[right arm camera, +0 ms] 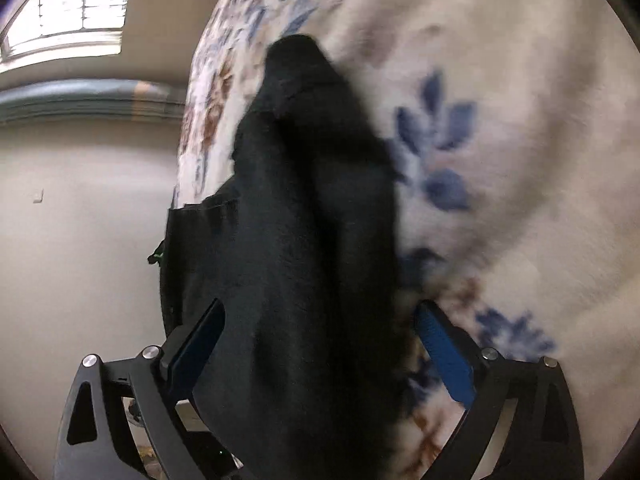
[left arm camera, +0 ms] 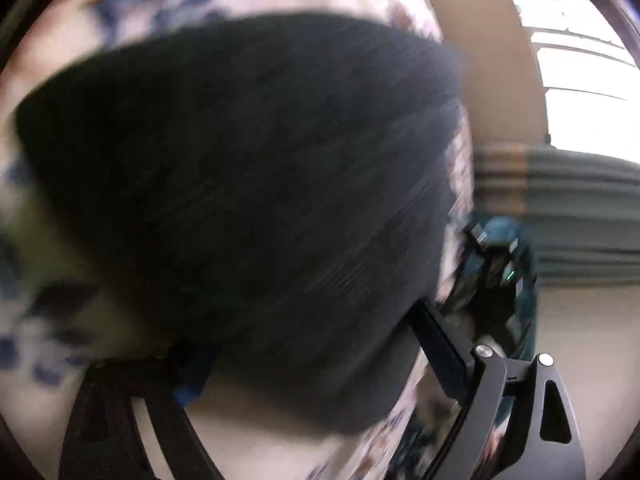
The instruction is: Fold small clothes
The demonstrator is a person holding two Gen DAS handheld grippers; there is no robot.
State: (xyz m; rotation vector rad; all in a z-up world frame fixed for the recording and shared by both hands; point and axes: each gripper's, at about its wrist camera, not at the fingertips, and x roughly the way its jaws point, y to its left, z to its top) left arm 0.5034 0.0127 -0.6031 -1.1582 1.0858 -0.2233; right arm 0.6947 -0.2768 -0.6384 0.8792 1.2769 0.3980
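A small black garment [left arm camera: 248,184] fills most of the left wrist view and hangs long and narrow in the right wrist view [right arm camera: 304,240], over a cream blanket with blue and brown flowers [right arm camera: 500,140]. My left gripper [left arm camera: 312,364] has its fingers spread wide with the cloth draped between them; the left finger is mostly hidden. My right gripper [right arm camera: 320,352] has both blue-padded fingers [right arm camera: 444,356] set wide apart, the garment passing between them without being pinched. The other gripper [left arm camera: 500,276] shows blurred at the garment's right edge in the left wrist view. Both views are motion-blurred.
The flowered blanket [left arm camera: 60,208] lies under the garment. Beyond its edge are a beige wall [right arm camera: 80,240], a grey-green striped band [left arm camera: 580,208] and a bright window [right arm camera: 76,4].
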